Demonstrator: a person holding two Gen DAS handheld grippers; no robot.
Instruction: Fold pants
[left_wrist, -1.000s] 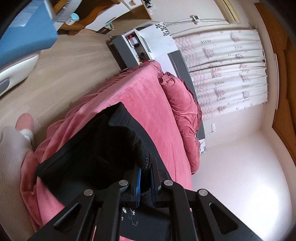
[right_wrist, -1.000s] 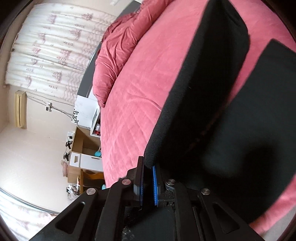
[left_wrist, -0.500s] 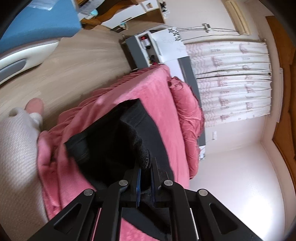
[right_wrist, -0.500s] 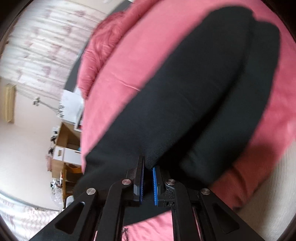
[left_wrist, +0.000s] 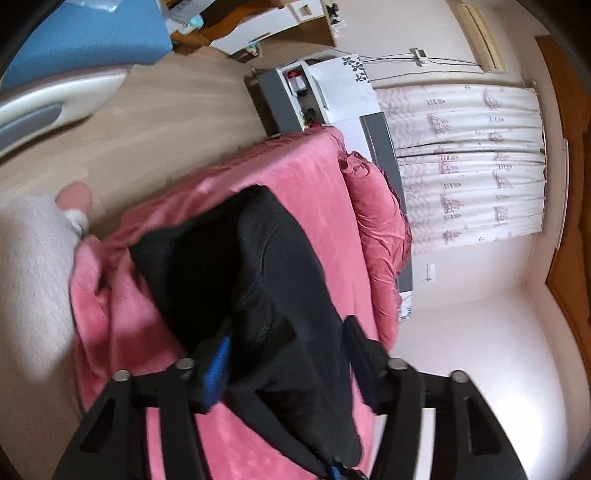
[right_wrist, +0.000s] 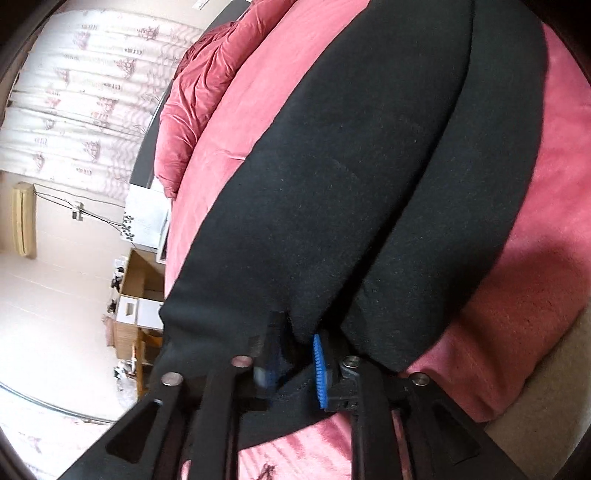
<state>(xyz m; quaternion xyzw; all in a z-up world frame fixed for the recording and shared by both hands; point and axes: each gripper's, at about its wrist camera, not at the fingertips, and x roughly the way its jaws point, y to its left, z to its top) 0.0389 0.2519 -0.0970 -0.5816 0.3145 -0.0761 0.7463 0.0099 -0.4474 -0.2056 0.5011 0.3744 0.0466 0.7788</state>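
The black pants (left_wrist: 266, 266) lie folded in layers on a pink bed cover (left_wrist: 317, 177). My left gripper (left_wrist: 291, 354) is open, its jaws spread wide on either side of the cloth's near edge. In the right wrist view the pants (right_wrist: 351, 166) run lengthwise across the cover (right_wrist: 546, 258), two layers side by side. My right gripper (right_wrist: 295, 354) is open by a small gap, with the cloth's edge lying loose between the blue pads (right_wrist: 319, 369).
A pink pillow (left_wrist: 380, 229) lies at the head of the bed by the curtained window (left_wrist: 472, 162). A white and grey bedside cabinet (left_wrist: 317, 96) stands beyond it. A person's leg in pale trousers (left_wrist: 33, 280) is at the bed's left edge, on wooden floor (left_wrist: 129, 122).
Both grippers were shut on the pants' edge and have opened, the left wide and the right slightly. The pants have come down to lie on the bed.
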